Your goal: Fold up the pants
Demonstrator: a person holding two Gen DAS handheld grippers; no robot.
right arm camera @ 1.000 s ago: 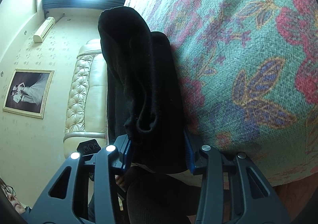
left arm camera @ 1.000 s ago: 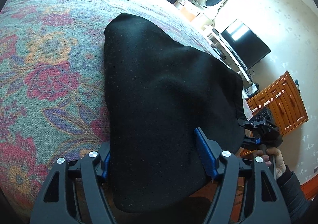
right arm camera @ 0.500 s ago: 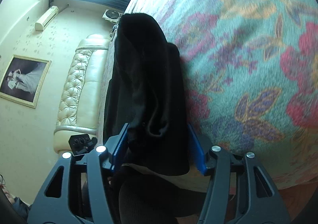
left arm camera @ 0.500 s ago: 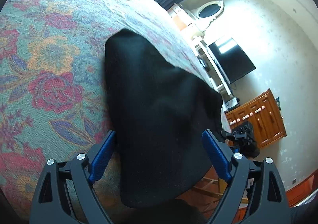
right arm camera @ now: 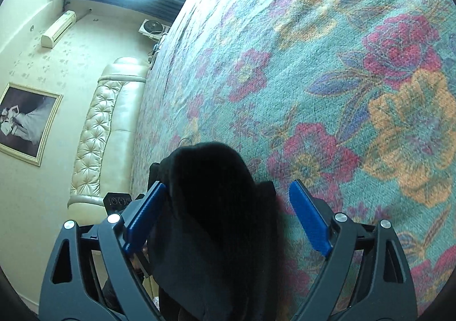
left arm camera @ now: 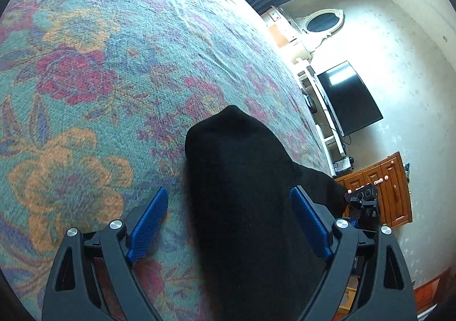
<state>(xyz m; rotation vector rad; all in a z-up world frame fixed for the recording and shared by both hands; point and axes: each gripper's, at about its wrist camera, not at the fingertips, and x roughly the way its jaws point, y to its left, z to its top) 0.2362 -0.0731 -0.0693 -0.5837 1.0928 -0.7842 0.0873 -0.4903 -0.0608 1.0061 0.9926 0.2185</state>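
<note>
The black pants (left arm camera: 245, 195) lie bunched at the near edge of a bed with a floral cover (left arm camera: 85, 79), and hang off that edge. My left gripper (left arm camera: 228, 207) is open, its blue pads on either side of the cloth without pinching it. In the right wrist view the pants (right arm camera: 211, 207) sit between the open jaws of my right gripper (right arm camera: 228, 201); the left pad (right arm camera: 145, 212) touches the cloth, the right pad stands apart. The other gripper (left arm camera: 363, 201) shows past the pants at the right.
Off the bed's right side stand a TV (left arm camera: 347, 98), a white stand and a wooden cabinet (left arm camera: 382, 187). A cream tufted headboard (right arm camera: 102, 133) and a framed picture (right arm camera: 25, 121) are on the other side.
Both grippers have opened and let go of the pants. Both have drawn back toward the bed's near edge, so the pants look smaller and more of the cover shows.
</note>
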